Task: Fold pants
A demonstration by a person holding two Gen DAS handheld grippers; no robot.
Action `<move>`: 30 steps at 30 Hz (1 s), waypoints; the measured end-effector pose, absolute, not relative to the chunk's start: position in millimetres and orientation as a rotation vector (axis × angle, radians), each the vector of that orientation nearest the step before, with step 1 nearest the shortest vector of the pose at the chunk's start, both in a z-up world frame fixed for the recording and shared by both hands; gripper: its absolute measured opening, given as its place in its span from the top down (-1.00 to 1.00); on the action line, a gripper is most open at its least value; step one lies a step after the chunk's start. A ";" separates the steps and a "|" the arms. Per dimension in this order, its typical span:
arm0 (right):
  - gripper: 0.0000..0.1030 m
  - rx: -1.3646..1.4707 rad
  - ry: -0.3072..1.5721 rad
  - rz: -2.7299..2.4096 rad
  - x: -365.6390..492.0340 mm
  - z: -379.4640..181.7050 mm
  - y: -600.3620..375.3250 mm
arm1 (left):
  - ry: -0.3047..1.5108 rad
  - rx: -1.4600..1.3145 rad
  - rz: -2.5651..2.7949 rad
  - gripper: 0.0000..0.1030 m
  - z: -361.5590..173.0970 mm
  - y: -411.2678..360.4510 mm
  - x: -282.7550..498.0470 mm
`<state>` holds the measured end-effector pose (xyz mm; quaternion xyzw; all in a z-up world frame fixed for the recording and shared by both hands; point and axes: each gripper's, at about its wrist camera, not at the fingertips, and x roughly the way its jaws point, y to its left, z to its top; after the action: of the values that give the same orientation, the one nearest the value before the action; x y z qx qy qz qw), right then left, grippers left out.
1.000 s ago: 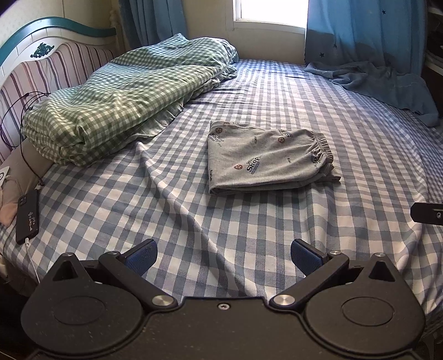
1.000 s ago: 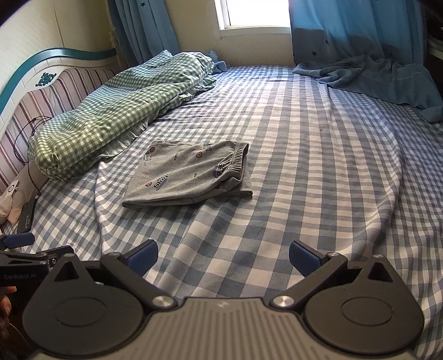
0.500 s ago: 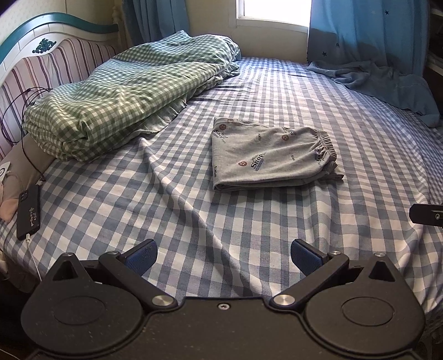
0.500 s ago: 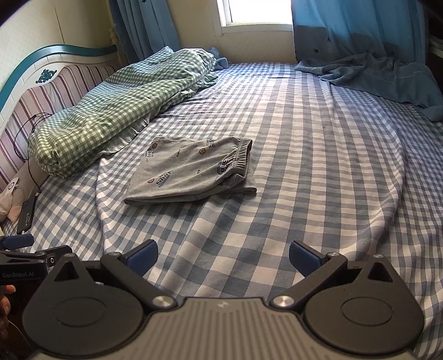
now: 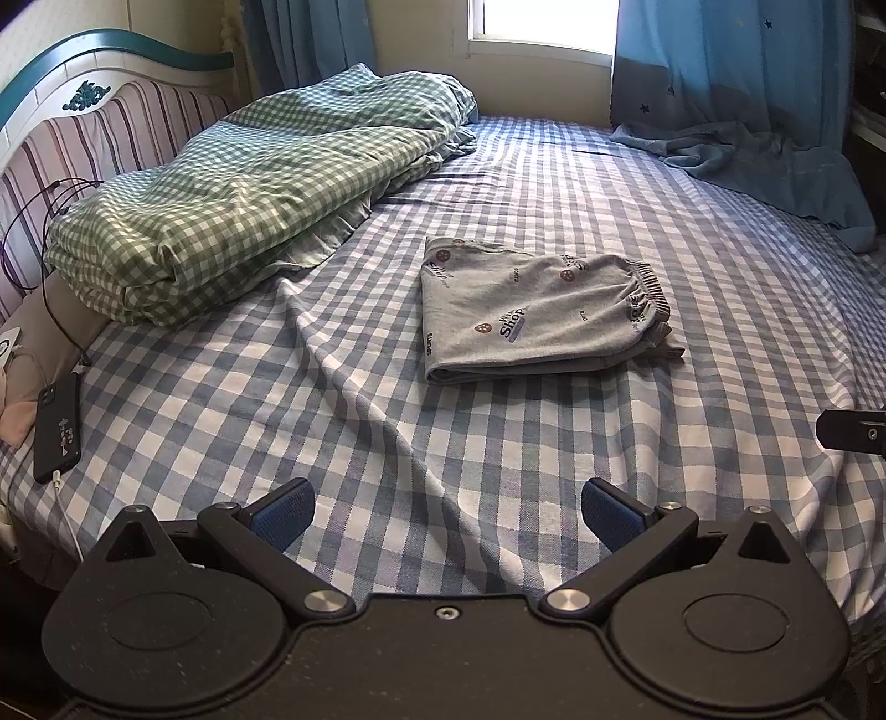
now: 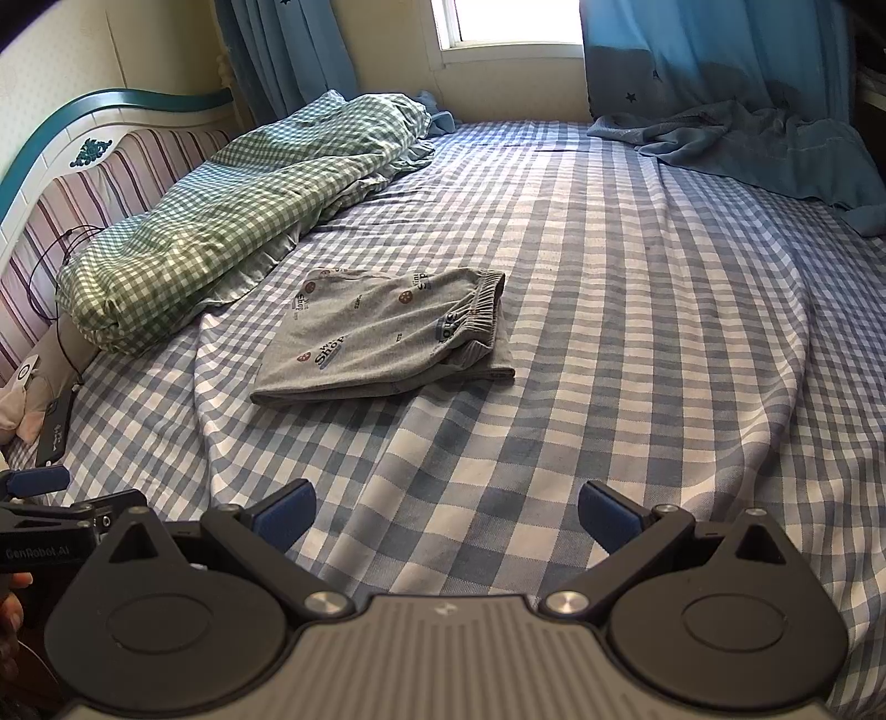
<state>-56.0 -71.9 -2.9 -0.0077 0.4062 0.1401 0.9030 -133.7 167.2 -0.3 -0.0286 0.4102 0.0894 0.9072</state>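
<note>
Blue-and-white checked bedding (image 5: 387, 432) fills both views, wrinkled into long ridges in the foreground. Nearest each camera, the left gripper (image 5: 446, 512) and the right gripper (image 6: 446, 512) are held low over the near edge of the bed, each with its blue-padded fingers spread wide and nothing between them. A black phone (image 5: 57, 435) on a white cable is seen at the left edge of the mattress. Farther in, near the middle of the bed, the grey printed pants (image 5: 540, 318) are laid flat in a folded stack, the elastic waistband turned to the right, well apart from both grippers. Beyond them, a green checked duvet (image 5: 249, 194) is bundled along the striped headboard (image 5: 111, 127), and blue curtains (image 6: 720, 55) are hung beside the bright window (image 6: 509, 22).
</note>
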 end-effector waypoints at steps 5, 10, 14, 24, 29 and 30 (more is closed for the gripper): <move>-1.00 -0.015 0.841 0.291 -55.7 -3.0 -72.2 | 0.847 -0.059 0.182 -0.99 -0.3 169.4 -133.9; -1.00 -0.016 0.841 0.293 -55.9 -2.8 -73.7 | 0.846 -0.059 0.181 -0.99 -0.2 170.0 -134.1; -1.00 -0.017 0.841 0.294 -55.9 -2.8 -74.3 | 0.845 -0.060 0.180 -0.99 -0.3 171.0 -134.1; -1.00 -0.017 0.840 0.295 -56.5 -3.0 -74.8 | 0.845 -0.059 0.180 -0.99 -0.1 172.7 -134.4; -1.00 -0.017 0.840 0.295 -56.8 -3.2 -74.3 | 0.845 -0.060 0.181 -0.99 0.0 172.1 -135.0; -1.00 -0.017 0.840 0.295 -57.0 -3.2 -74.2 | 0.845 -0.060 0.182 -0.99 0.0 171.9 -135.1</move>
<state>-57.0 -74.2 -3.2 -0.0082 0.4062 0.1425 0.9026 -135.1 171.9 0.0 -0.0291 0.4094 0.0880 0.9076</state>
